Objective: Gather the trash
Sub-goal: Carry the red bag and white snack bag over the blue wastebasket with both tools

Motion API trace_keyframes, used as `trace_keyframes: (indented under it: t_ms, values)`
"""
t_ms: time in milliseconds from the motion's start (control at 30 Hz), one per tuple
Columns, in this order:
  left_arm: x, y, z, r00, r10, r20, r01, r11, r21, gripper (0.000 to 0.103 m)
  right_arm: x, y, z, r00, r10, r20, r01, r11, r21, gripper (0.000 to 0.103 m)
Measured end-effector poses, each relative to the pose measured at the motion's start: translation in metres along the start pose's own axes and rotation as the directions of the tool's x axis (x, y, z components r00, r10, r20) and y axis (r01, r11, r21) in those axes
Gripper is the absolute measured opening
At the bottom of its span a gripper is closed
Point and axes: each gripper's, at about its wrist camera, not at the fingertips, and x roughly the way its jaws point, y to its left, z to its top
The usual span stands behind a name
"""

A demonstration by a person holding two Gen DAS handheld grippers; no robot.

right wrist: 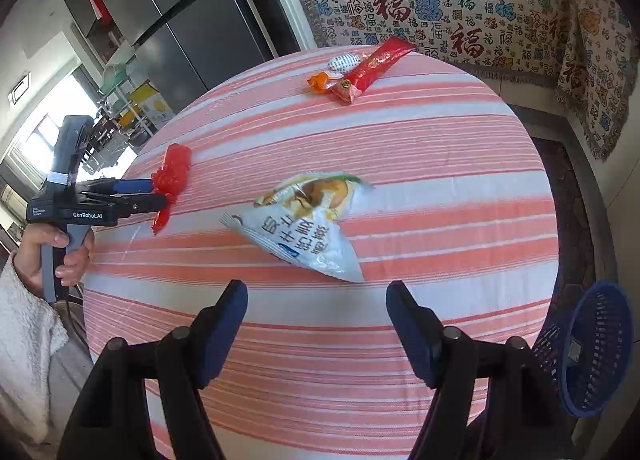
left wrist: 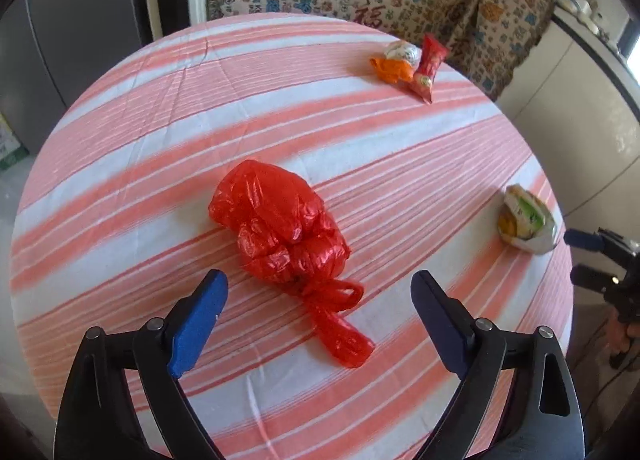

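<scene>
Trash scattered on my striped table (left wrist: pixel 120 164), both grippers released.

Blue basket (right wrist: pixel 596 348) sits off its right edge; red bag (left wrist: pixel 280 228) lies mid-table before my wide-open left gripper (left wrist: pixel 320 288); white snack wrapper (right wrist: pixel 312 228) lies before my empty right gripper (right wrist: pixel 316 300); small wrappers (right wrist: pixel 360 72) near the far edge.

Bare tablecloth (right wrist: pixel 440 188) around snack bag (right wrist: pixel 316 232)

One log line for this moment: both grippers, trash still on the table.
left gripper: open over knotted red plastic bag | right gripper: open, facing white snack packet | neither held
</scene>
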Motion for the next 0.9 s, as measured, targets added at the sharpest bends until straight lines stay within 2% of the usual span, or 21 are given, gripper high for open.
trace_keyframes:
  t_ms: [67, 167, 233, 267, 300, 333, 433, 533, 667, 767, 900]
  values:
    - [0.007, -0.001, 0.007, 0.999, 0.046, -0.001, -0.046, 0.998, -0.038, 0.097, -0.001, 0.007, 0.013, 1.0, -0.018, -0.011, 0.018, 1.0, 0.014, 0.074]
    - [0.016, 0.009, 0.012, 0.991, 0.135, 0.007, -0.133, 0.984, -0.118, 0.097, 0.011, 0.006, 0.037, 0.999, 0.001, -0.036, 0.005, 0.988, 0.155, 0.077]
    - [0.021, 0.015, 0.014, 0.985, 0.175, -0.005, -0.173, 0.973, -0.152, 0.086, 0.031, 0.008, 0.051, 0.994, -0.015, -0.105, 0.033, 0.983, 0.179, 0.077]
    - [0.02, 0.017, 0.014, 0.988, 0.157, -0.005, -0.155, 0.976, -0.149, 0.057, 0.043, 0.009, 0.055, 0.988, -0.017, -0.154, 0.044, 0.984, 0.173, 0.074]
    - [0.017, 0.016, 0.013, 0.991, 0.13, -0.003, -0.129, 0.981, -0.144, 0.05, 0.051, 0.008, 0.056, 0.981, 0.017, -0.192, 0.019, 0.983, 0.18, 0.061]
    - [0.011, 0.015, 0.011, 0.994, 0.111, 0.013, -0.108, 0.985, -0.137, 0.049, 0.054, 0.007, 0.055, 0.977, 0.027, -0.21, 0.013, 0.982, 0.188, 0.042]
    - [-0.008, 0.0, 0.005, 0.995, 0.082, 0.058, -0.077, 0.994, -0.083, 0.048, 0.036, 0.01, 0.052, 0.984, 0.005, -0.178, 0.021, 0.99, 0.143, 0.031]
    - [-0.027, -0.028, 0.002, 0.996, 0.015, 0.093, -0.011, 0.999, -0.049, 0.048, 0.012, 0.006, 0.047, 0.99, 0.019, -0.137, 0.001, 0.99, 0.141, 0.029]
    - [-0.041, -0.092, -0.001, 0.992, -0.072, 0.101, 0.066, 0.996, 0.061, 0.048, -0.023, -0.005, 0.046, 0.996, 0.036, -0.083, -0.024, 0.99, 0.14, 0.029]
    - [-0.042, -0.143, -0.002, 0.987, -0.138, 0.086, 0.127, 0.984, 0.127, 0.048, -0.049, -0.024, 0.043, 0.998, 0.033, -0.05, -0.024, 0.987, 0.159, 0.029]
    - [-0.036, -0.209, 0.002, 0.975, -0.214, 0.059, 0.198, 0.959, 0.204, 0.048, -0.09, -0.063, 0.032, 1.0, -0.029, -0.005, 0.03, 0.982, 0.189, 0.029]
